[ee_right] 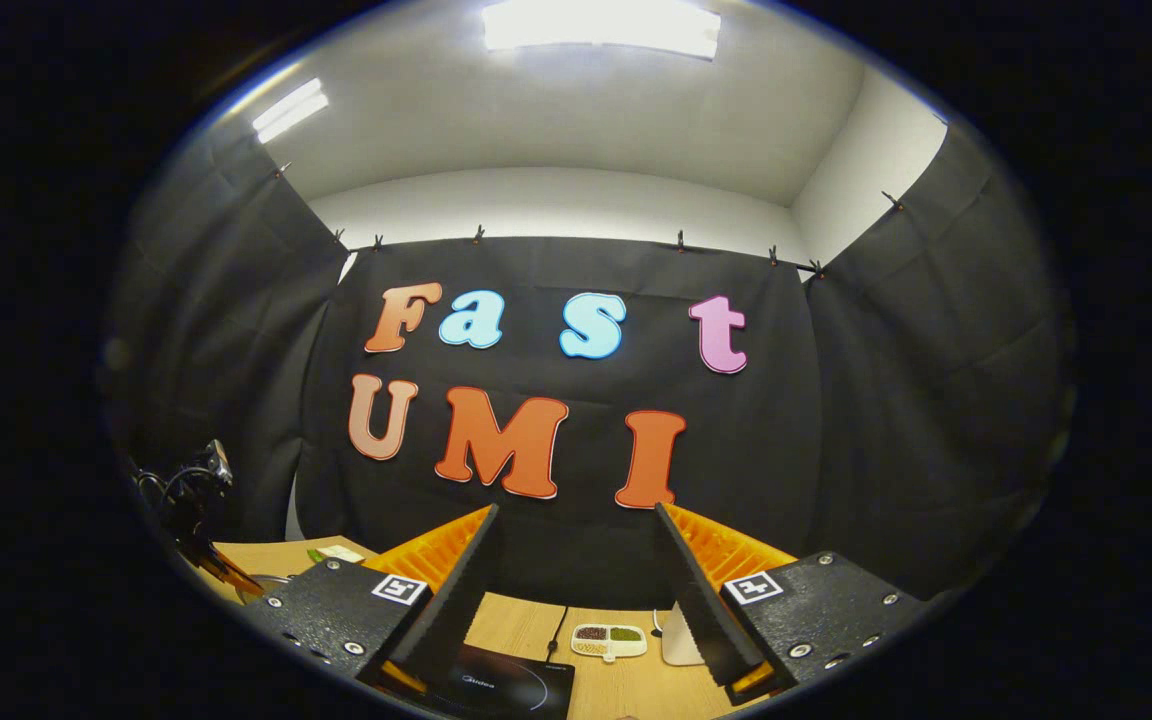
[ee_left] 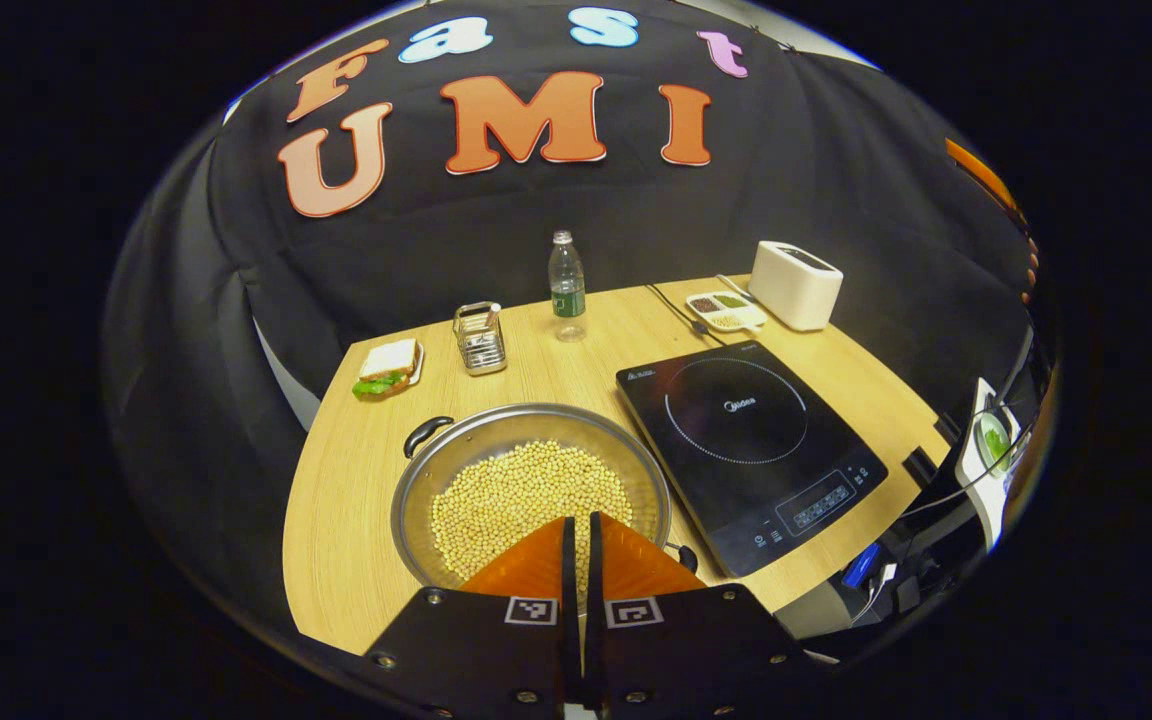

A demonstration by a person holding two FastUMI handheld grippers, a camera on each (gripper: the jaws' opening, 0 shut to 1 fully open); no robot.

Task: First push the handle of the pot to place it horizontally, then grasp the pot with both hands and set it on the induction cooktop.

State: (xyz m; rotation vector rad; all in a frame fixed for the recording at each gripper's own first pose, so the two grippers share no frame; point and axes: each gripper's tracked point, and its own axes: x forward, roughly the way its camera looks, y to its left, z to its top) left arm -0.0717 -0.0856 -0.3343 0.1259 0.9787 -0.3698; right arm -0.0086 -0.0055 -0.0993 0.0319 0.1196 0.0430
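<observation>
In the left gripper view a wide silver pot (ee_left: 456, 450) full of pale beans sits on the wooden table. One black handle (ee_left: 428, 432) points to the far left and the other (ee_left: 684, 556) to the near right, so the handles lie on a diagonal. The black induction cooktop (ee_left: 751, 450) lies just right of the pot. My left gripper (ee_left: 581, 518) is shut with nothing in it, hovering over the pot's near rim. My right gripper (ee_right: 576, 515) is open wide, raised and aimed at the cloth wall, with a corner of the cooktop (ee_right: 506, 685) below it.
At the back of the table stand a sandwich on a plate (ee_left: 388, 368), a metal holder (ee_left: 479, 338), a water bottle (ee_left: 566, 288), a spice dish (ee_left: 726, 310) and a white toaster (ee_left: 796, 285). The table's front edge runs close below the pot.
</observation>
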